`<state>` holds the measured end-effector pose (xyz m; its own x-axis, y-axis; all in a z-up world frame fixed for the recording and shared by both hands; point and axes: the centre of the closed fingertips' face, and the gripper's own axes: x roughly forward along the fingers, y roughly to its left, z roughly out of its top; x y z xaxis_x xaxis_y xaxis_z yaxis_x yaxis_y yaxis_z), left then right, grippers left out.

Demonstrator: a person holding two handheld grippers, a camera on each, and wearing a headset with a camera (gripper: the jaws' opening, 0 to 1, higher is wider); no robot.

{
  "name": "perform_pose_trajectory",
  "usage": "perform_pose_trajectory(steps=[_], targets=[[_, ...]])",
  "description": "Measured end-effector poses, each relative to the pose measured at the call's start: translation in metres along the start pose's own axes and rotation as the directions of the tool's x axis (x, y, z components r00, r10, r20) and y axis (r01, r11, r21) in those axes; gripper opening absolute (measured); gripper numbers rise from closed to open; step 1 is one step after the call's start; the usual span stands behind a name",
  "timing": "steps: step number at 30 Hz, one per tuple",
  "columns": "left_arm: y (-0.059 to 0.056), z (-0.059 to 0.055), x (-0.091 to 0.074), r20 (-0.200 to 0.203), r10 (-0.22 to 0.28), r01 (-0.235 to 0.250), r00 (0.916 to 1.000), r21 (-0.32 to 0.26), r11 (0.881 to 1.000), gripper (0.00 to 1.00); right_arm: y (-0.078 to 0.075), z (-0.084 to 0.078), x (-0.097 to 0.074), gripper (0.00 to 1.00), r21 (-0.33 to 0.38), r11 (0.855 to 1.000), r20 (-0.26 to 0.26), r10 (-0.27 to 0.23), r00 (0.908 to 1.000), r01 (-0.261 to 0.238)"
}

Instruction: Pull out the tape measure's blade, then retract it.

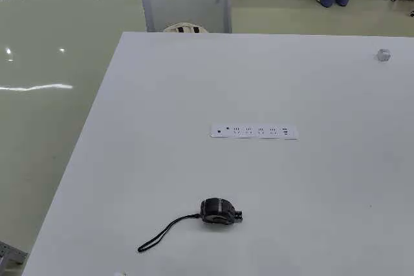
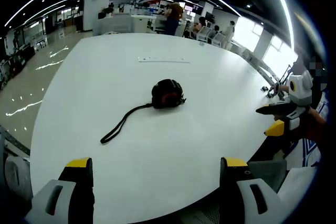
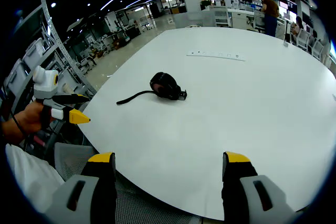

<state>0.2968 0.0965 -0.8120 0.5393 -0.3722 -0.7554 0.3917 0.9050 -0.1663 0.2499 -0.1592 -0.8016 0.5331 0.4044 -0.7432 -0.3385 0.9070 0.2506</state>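
Two sets of jaws spread wide, empty: left gripper (image 2: pixel 156 164), right gripper (image 3: pixel 169 157), both short of white table (image 1: pixel 272 75). Black tape measure (image 1: pixel 220 211) lying on table, blade in, strap (image 1: pixel 162 233) trailing, near power strip (image 1: pixel 253 131).

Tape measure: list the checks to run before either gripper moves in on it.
1. Tape measure lies free on the table, nothing touching it: ok.
2. Blade pulled in, none showing outside the case: ok.
3. Left gripper open, holding nothing: ok.
4. Right gripper open, holding nothing: ok.
5. Strap lies slack on the table, not looped over the case: ok.
6. Exact position of the blade's hook on the case: cannot tell, too small.
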Motion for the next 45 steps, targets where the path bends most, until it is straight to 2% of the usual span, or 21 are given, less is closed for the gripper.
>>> perform_pose_trajectory(steps=[20, 30, 45], targets=[[0.002, 0.0, 0.008, -0.01, 0.0, 0.0, 0.9999, -0.002, 1.0, 0.98, -0.003, 0.004, 0.007, 0.85, -0.013, 1.0, -0.016, 0.005, 0.9999, -0.005], [0.005, 0.004, 0.012, -0.009, -0.001, 0.001, 1.0, -0.005, 1.0, 0.98, -0.002, 0.008, 0.014, 0.85, -0.033, 0.999, -0.027, 0.013, 0.9995, -0.014], [0.004, 0.011, 0.023, -0.014, -0.008, 0.008, 0.9999, 0.005, 1.0, 0.98, -0.009, 0.013, 0.026, 0.85, -0.058, 0.998, -0.041, 0.018, 0.999, -0.02]])
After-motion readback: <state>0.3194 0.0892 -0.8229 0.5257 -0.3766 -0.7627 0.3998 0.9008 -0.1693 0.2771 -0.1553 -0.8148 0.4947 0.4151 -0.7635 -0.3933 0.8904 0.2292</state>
